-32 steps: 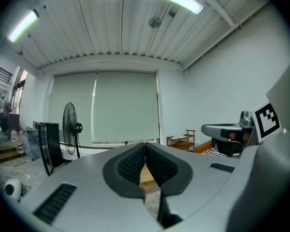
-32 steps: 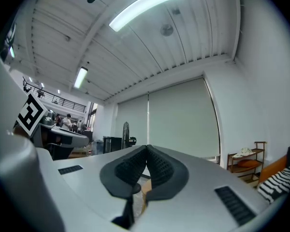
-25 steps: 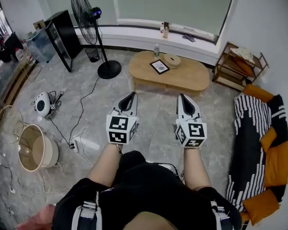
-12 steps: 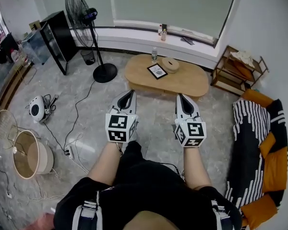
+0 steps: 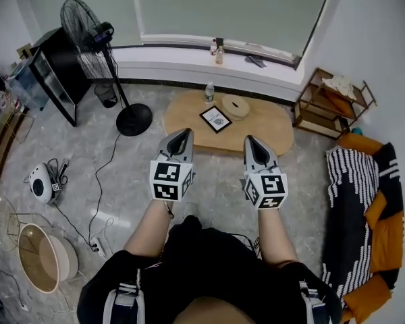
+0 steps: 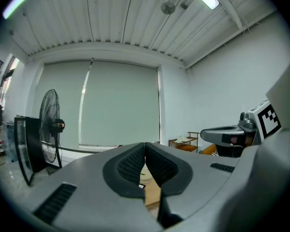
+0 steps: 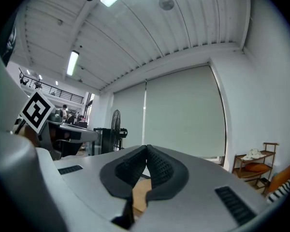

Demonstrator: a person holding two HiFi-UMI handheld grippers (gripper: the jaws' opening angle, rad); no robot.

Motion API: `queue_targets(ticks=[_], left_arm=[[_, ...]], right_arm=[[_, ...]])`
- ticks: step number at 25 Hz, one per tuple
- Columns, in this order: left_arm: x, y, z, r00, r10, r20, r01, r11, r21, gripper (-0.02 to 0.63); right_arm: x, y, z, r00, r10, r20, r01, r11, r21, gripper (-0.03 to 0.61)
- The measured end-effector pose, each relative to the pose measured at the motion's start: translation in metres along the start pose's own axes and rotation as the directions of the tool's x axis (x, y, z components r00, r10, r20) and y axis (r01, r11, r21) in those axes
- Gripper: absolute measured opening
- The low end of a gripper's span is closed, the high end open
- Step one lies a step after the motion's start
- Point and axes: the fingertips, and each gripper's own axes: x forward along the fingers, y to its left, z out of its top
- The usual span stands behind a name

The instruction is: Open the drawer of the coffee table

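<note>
Open floor (image 5: 216, 177) before coffee table (image 5: 264, 121) edge

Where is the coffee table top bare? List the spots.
The coffee table is bare at its right end, toward the shelf, and at its left end by the fan. The bottle, card and round box crowd the middle.

Looks like a home living room: low oval wooden worktop (image 5: 263, 123) on marble floor (image 5: 216, 181), orange sofa (image 5: 386, 231) to its right, standing fan (image 5: 88, 31) to its left, blinded window (image 5: 223, 9) behind.
</note>
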Motion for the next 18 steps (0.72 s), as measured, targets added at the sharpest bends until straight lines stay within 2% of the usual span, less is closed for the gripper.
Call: queue_targets(ticks=[6,11,18], left_arm=[[0.106,0.073,0.04,0.998,-0.059,0.027,0.059,0.998,0.018,0.021],[0.159,0.105,0.028,0.994,-0.106,-0.021,0.106,0.994,0.025,0.021],[0.198,0.128,0.008,0.996,-0.07,-0.062,0.067,0.996,-0.051,0.021]], right_arm=[[0.116,-0.034,0.021,0.998,-0.065,-0.001,0.065,0.998,-0.007,0.017],[0.169,-0.055,0.014,0.992,-0.13,-0.006,0.13,0.992,0.005,0.015],[0.21,-0.082,-0.01,0.992,-0.104,-0.065,0.106,0.994,0.033,0.016]])
